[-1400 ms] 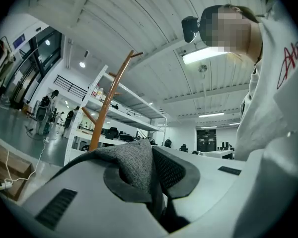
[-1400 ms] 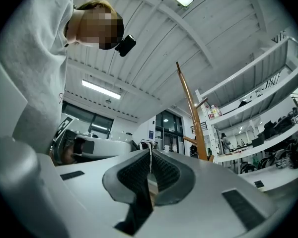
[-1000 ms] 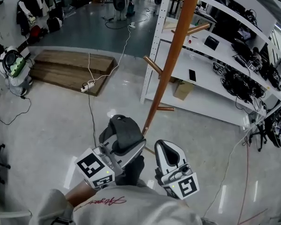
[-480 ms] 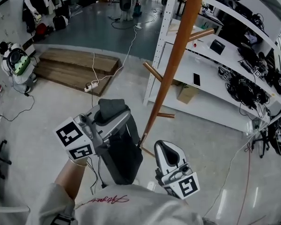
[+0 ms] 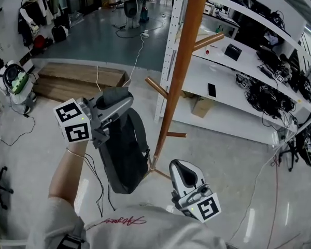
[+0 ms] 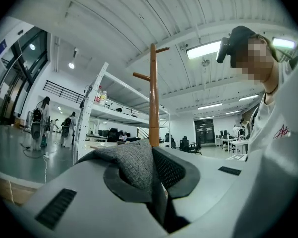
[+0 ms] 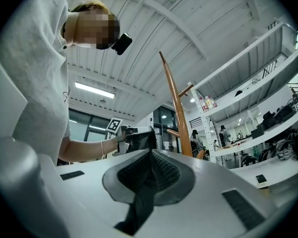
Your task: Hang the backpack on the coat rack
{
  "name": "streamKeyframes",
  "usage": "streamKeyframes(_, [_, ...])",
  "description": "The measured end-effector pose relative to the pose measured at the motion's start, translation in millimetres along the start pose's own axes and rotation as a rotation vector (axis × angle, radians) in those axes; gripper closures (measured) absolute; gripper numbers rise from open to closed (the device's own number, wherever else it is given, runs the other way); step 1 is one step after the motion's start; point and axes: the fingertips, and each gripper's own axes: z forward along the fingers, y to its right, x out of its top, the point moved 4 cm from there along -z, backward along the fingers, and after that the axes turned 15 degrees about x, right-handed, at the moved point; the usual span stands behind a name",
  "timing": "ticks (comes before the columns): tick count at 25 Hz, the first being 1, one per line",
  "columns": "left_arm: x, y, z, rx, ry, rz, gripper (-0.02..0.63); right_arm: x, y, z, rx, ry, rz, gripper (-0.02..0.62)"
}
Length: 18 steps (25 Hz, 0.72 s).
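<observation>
My left gripper has its jaws clenched on the grey top loop of the backpack, which hangs straight down beneath it. In the head view the coat rack stands just at the backpack's 3 o'clock, and 1 peg juts out at its 1 o'clock, apart from it. My right gripper, at the backpack's 5 o'clock, has its jaws pressed together on nothing.

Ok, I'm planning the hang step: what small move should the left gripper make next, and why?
Probably carry the handle toward the nearest peg of the coat rack: the left gripper is shut on that handle, and the backpack hangs beside the pole, on no peg yet.
</observation>
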Motion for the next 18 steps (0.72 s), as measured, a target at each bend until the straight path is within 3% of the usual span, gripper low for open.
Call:
streamKeyframes(8, [21, -34, 37, -0.077, -0.008, -0.018, 0.558, 1, 17, -1, -0.022, 0.011, 0.011, 0.573])
streamKeyframes(18, [39, -18, 59, -0.272, -0.038, 0.017, 0.558, -9, 20, -11, -0.086, 0.011, -0.008, 0.572])
